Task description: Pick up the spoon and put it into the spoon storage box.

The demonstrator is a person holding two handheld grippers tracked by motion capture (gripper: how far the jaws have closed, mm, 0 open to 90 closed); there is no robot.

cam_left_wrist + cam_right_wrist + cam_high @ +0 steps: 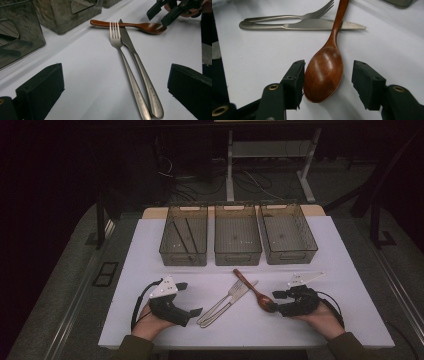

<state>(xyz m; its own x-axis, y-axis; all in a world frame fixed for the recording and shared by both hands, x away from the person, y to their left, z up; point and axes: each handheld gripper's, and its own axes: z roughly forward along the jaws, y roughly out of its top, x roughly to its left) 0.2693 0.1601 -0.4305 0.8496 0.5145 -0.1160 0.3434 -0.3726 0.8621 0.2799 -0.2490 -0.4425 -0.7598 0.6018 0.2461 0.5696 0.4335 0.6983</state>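
Observation:
A brown wooden spoon (252, 290) lies on the white table, its handle crossing the tip of a steel knife (235, 299) that lies beside a steel fork (224, 301). My right gripper (275, 302) is open, low over the table. The spoon's bowl (323, 75) sits between its jaws, with one fingertip (295, 75) close against the bowl's edge and a gap on the other side. My left gripper (189, 298) rests open at the left. The fork (125, 62) and knife (140, 67) run away from between its wide jaws. The right gripper (165, 12) hovers at the spoon's bowl (152, 27).
Three clear plastic bins stand in a row at the back: left bin (183, 251) with dark sticks inside, middle bin (237, 252), right bin (290, 251). The table's front edge (240, 346) is close to both hands. Table legs and cables sit on the floor behind.

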